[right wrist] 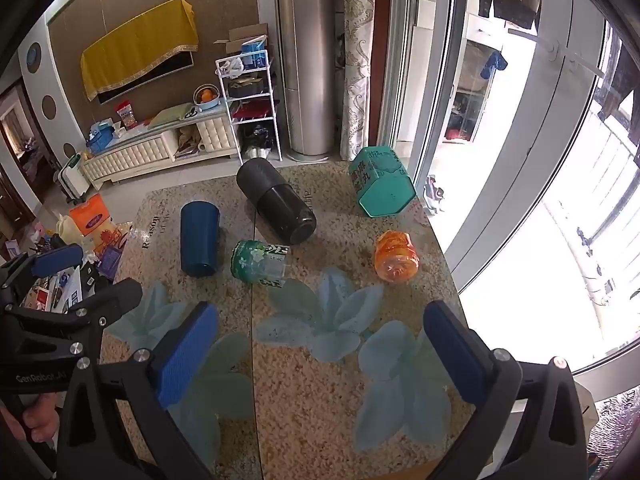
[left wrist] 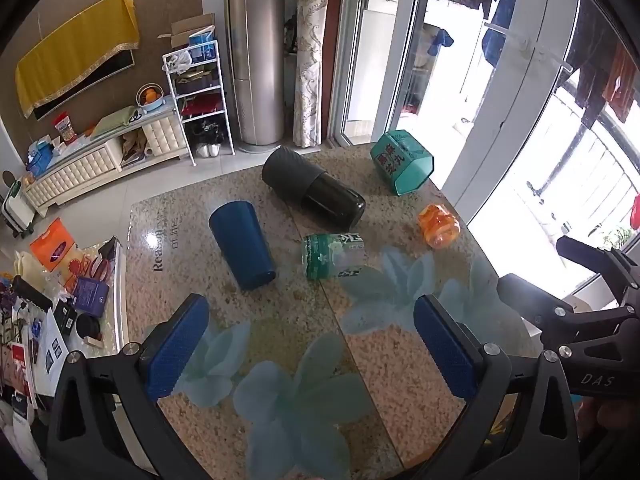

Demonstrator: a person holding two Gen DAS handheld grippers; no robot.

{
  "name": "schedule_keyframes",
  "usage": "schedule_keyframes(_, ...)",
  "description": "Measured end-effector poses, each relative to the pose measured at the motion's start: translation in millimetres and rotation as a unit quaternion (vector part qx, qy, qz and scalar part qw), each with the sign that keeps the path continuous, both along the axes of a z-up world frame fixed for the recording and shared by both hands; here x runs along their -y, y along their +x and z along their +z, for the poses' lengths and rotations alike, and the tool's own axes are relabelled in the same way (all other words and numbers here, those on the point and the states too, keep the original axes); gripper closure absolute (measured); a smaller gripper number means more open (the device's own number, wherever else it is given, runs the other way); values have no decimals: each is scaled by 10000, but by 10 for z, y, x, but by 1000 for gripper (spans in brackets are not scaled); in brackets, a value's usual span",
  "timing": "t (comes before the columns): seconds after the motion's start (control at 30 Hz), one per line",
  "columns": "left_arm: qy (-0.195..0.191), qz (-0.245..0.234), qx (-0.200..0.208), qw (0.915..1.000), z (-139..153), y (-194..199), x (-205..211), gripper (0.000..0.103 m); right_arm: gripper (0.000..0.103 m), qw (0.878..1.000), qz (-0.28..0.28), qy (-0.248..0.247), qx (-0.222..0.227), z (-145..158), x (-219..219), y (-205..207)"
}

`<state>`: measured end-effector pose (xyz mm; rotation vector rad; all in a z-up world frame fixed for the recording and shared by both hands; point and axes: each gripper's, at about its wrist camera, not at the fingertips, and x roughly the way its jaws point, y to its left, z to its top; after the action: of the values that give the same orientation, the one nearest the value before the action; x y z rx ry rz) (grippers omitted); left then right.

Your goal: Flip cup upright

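A dark blue cup (left wrist: 241, 242) lies on its side on the speckled table (left wrist: 280, 320), left of centre; it also shows in the right wrist view (right wrist: 199, 239). A green-labelled clear cup (left wrist: 333, 255) (right wrist: 260, 261) lies on its side beside it. My left gripper (left wrist: 312, 348) is open and empty, hovering over the near table, well short of the cups. My right gripper (right wrist: 320, 356) is open and empty, over the near right of the table.
A large black cylinder (left wrist: 314, 193) (right wrist: 276, 208), a teal hexagonal box (left wrist: 402, 167) (right wrist: 382, 187) and an orange jar (left wrist: 438, 225) (right wrist: 396, 256) all lie on their sides further back. The table's right edge runs by the glass doors. Clutter sits on a low table at left.
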<state>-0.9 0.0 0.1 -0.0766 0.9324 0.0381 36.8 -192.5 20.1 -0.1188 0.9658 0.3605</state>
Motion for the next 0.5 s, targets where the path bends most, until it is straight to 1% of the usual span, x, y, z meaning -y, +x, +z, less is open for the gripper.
schedule_keyframes(0.2, -45, 14, -18, 10000, 58, -37, -49, 0, 0, 10000, 0, -3, 4, -2, -2, -3)
schedule_keyframes(0.3, -5, -1, -109, 9999, 12, 29, -38, 0, 0, 10000, -4, 10, -4, -5, 11, 2)
schedule_keyframes(0.47, 12, -7, -106, 9999, 4, 17, -29, 0, 0, 10000, 0, 13, -10, 1, 50, 13)
schedule_keyframes(0.5, 13, -6, -107, 9999, 5, 16, -33, 0, 0, 10000, 0, 7, -7, 0, -1, -5)
